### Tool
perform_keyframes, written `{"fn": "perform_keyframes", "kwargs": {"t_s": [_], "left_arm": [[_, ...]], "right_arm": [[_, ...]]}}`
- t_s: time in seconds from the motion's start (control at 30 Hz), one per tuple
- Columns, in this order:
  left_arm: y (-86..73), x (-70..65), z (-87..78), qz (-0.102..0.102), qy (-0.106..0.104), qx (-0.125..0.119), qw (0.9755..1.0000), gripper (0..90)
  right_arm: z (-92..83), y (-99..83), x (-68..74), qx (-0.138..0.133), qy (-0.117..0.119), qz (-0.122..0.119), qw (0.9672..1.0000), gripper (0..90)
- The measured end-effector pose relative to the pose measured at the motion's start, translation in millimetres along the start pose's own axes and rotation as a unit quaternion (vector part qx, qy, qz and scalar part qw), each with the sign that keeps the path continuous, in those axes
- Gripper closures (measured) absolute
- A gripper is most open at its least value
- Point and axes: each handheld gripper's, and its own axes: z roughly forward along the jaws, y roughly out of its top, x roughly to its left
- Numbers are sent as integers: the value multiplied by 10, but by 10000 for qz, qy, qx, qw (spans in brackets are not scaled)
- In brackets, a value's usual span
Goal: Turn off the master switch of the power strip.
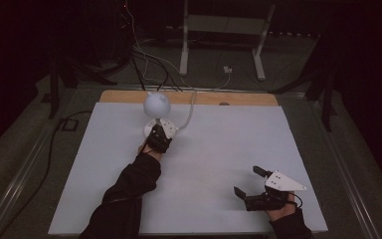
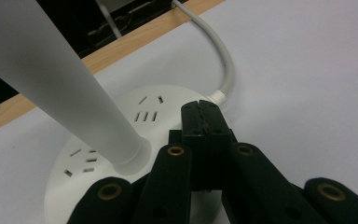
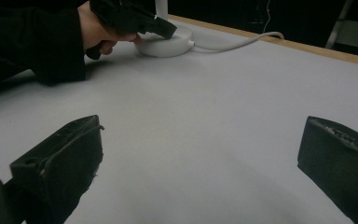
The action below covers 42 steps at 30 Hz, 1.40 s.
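Fingers (image 2: 204, 119) closed, seemingly on lamp base (image 2: 121, 116)

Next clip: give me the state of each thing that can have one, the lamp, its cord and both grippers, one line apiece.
Lamp: upright on the white table, not lit.
Lamp base: flat on the table, its sockets empty.
Cord: attached to the base, trailing off over the table's far edge.
Left gripper: fingers shut together with nothing between them, tips over the base.
Right gripper: fingers wide open, empty, low over the table.
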Motion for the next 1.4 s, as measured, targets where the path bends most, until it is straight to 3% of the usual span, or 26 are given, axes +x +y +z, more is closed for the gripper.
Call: {"fn": "perform_keyframes", "kwargs": {"t_s": [0.13, 0.47, 1.4], "left_arm": [[8, 4, 11, -18, 28, 17, 10000, 900], [34, -29, 16, 199, 68, 81, 9997, 900], [20, 5, 23, 60, -11, 55, 10000, 900]], "right_arm": [[1, 0, 3, 1, 3, 4, 10000, 0], [-2, 0, 0, -5, 4, 4, 10000, 0], [7, -3, 1, -5, 35, 32, 10000, 0]]}}
